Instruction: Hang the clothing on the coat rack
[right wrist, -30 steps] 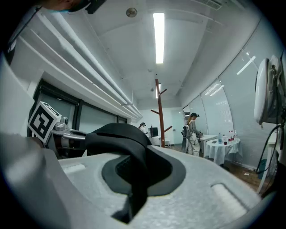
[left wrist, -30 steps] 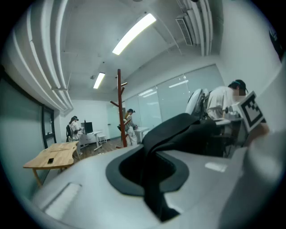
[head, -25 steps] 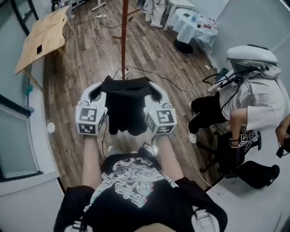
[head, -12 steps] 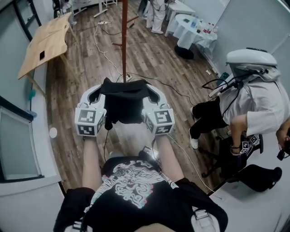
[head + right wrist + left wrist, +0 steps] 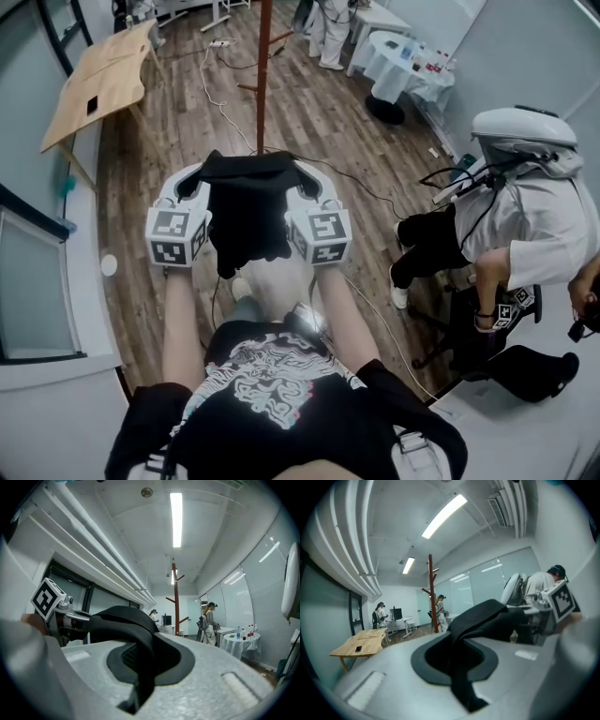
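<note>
Where wood flooring (image 5: 173,131) spreads, a coat rack (image 5: 263,75) stands.

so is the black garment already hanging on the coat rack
No, the black garment is stretched between the left tongs and the right tongs, short of the coat rack.

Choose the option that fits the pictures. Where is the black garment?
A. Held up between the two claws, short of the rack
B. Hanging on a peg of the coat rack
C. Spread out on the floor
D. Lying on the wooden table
A: the black garment is pinched by the left claw and the right claw, with the coat rack standing beyond it.
</note>
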